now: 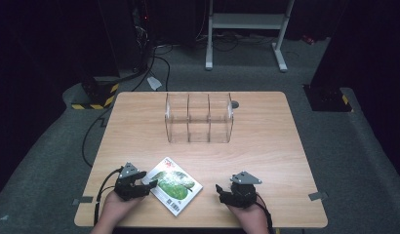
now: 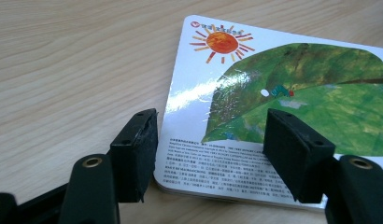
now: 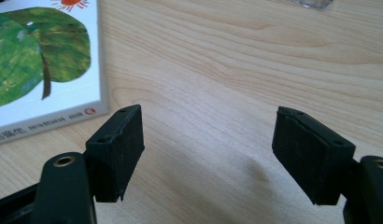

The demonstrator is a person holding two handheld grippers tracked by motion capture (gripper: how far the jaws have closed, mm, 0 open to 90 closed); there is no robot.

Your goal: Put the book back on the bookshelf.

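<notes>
A: Picture book [image 1: 171, 185] lies flat near the table's [image 1: 266, 146] front edge, turned diagonally, long axis running from near-right to far-left. Clear three-bay organiser [image 1: 199, 118] stands well beyond it.

B: Nearer hand?

A: Left gripper [image 1: 148, 187]. The book sits just to its right; in the left gripper view its jaws straddle the book's near corner [image 2: 180, 182], wide apart, pads not pressing.

B: Right gripper [image 1: 218, 188]?

A: Off the book's right side, jaws wide, over bare wood, holding nothing.
</notes>
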